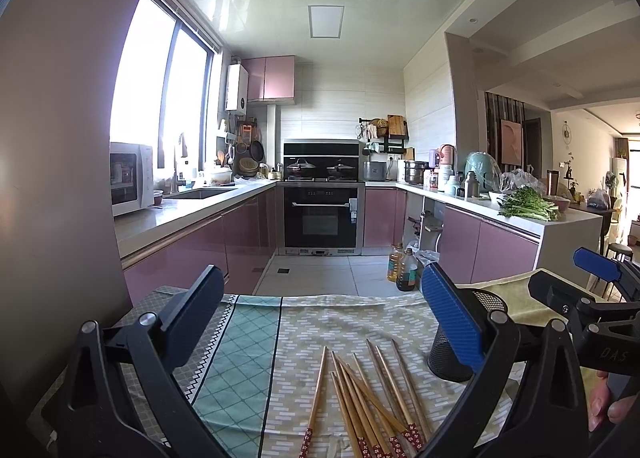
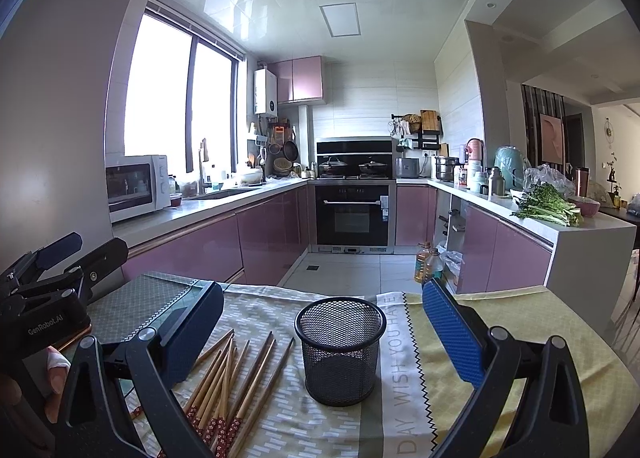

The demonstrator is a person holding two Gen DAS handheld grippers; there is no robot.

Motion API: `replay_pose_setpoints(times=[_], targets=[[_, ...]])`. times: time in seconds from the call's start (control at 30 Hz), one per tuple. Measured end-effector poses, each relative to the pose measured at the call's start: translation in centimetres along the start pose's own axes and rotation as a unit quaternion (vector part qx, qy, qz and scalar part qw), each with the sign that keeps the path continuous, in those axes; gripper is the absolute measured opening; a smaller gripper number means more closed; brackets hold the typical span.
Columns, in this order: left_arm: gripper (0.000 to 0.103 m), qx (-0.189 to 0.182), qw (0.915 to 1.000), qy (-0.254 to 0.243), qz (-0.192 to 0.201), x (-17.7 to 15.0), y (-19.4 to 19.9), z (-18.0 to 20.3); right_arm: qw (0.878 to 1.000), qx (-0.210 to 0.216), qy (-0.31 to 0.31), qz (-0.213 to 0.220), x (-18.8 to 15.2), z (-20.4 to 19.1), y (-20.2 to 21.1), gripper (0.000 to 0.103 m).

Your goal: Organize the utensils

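Several wooden chopsticks (image 1: 360,402) with red patterned ends lie in a loose pile on the tablecloth, below and between the fingers of my left gripper (image 1: 320,322), which is open and empty. A black mesh cup (image 2: 340,350) stands upright and empty on the cloth, between the fingers of my right gripper (image 2: 324,334), which is open and empty above the table. The chopsticks (image 2: 232,382) lie just left of the cup. In the left wrist view the cup (image 1: 452,354) is partly hidden behind my right finger. The right gripper (image 1: 592,286) shows at the far right there.
The table is covered by a patterned cloth (image 2: 404,370) with green, white and yellow panels. Beyond its far edge is the kitchen floor with oil bottles (image 1: 402,266), purple cabinets, an oven (image 1: 320,214) and counters. A tall grey surface (image 1: 60,138) stands close on the left.
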State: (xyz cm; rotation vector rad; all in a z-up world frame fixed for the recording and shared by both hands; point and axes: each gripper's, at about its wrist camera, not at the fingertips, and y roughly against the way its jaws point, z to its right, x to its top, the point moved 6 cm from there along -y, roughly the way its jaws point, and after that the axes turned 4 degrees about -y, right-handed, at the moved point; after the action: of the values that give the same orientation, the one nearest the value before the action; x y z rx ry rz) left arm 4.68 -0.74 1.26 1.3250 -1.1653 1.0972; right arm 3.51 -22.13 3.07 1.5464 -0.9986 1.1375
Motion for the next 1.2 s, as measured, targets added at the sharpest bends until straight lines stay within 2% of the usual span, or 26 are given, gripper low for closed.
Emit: replay_pose_setpoints(times=[1.2], targets=[[0.097,0.001,0.9999,0.004,-0.011,-0.4,-0.28,-0.12,1.0,0.002,-0.003,-0.002,-0.13,-0.15,-0.14,0.096]])
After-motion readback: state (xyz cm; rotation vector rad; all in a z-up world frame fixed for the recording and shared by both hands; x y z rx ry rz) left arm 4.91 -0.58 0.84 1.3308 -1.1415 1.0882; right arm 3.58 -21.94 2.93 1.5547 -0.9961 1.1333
